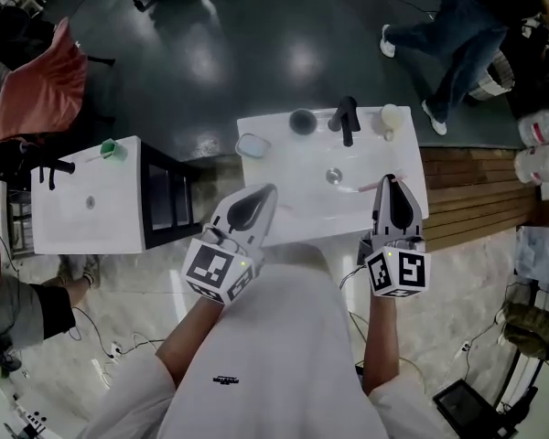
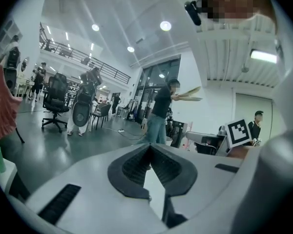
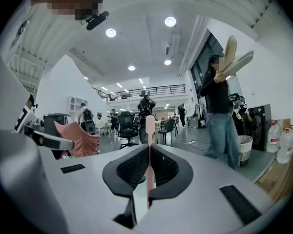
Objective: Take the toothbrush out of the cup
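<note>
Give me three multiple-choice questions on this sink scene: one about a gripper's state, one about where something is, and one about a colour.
1. The left gripper's jaws are:
A. wide open
B. shut with nothing between them
C. half open

2. The toothbrush is:
A. in the left gripper
B. out of sight in every view
C. between the right gripper's jaws

3. The faucet is:
A. black
B. gold
C. red

Answers:
1. B, since the left gripper view shows the pads meeting at the tips with nothing caught there.
2. C, since the right gripper view shows the pink handle standing up between the closed pads.
3. A, since the head view shows it dark against the white sink.
</note>
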